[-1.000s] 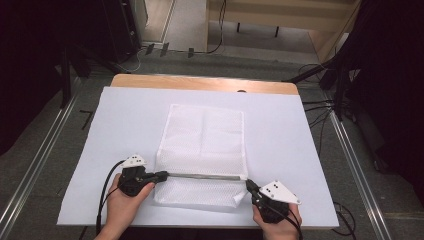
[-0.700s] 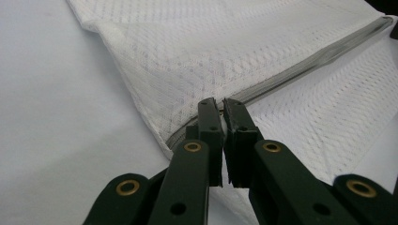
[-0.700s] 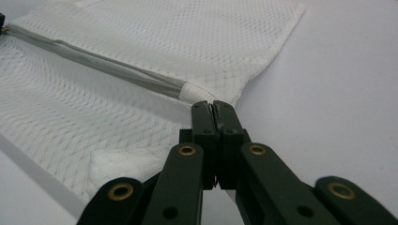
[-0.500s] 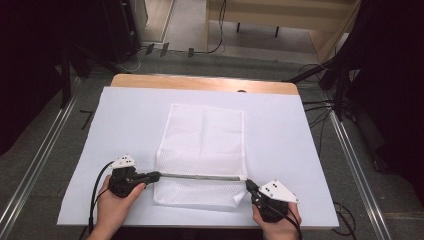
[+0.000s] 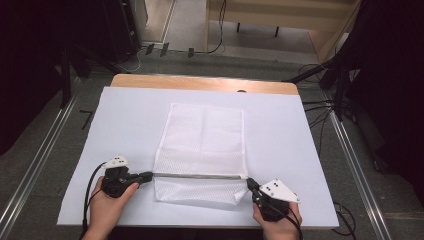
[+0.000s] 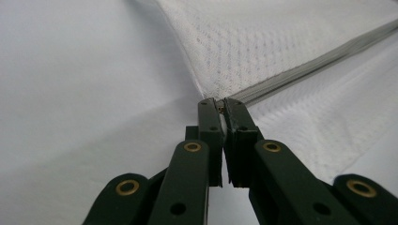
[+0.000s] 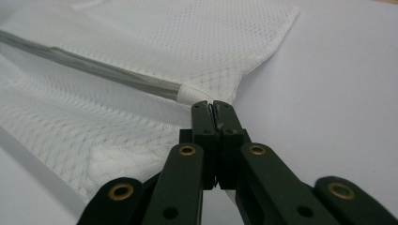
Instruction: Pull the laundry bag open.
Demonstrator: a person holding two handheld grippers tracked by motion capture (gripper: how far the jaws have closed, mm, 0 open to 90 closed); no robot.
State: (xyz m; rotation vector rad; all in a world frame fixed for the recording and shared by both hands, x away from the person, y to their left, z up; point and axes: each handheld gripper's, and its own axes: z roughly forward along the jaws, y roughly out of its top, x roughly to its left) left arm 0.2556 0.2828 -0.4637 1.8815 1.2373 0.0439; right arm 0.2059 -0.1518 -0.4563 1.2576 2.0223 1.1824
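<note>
A white mesh bag lies flat on the white table cover, its grey zipper running across near the front. At the zipper's left end my left gripper is shut on the zipper pull. Its own view shows the jaws pressed together on the small metal pull, and the zipper leads away to the right. My right gripper is shut on the bag's fabric at the zipper's right end. There the tips pinch the white tab beside the zipper.
The wooden table edge shows beyond the cover at the far side. Metal floor rails run along both sides of the table. Cables lie on the floor at the right. White cover surrounds the bag on all sides.
My left gripper has slid to the left along the zipper line, past the bag's left edge. The right gripper has stayed where it was.
</note>
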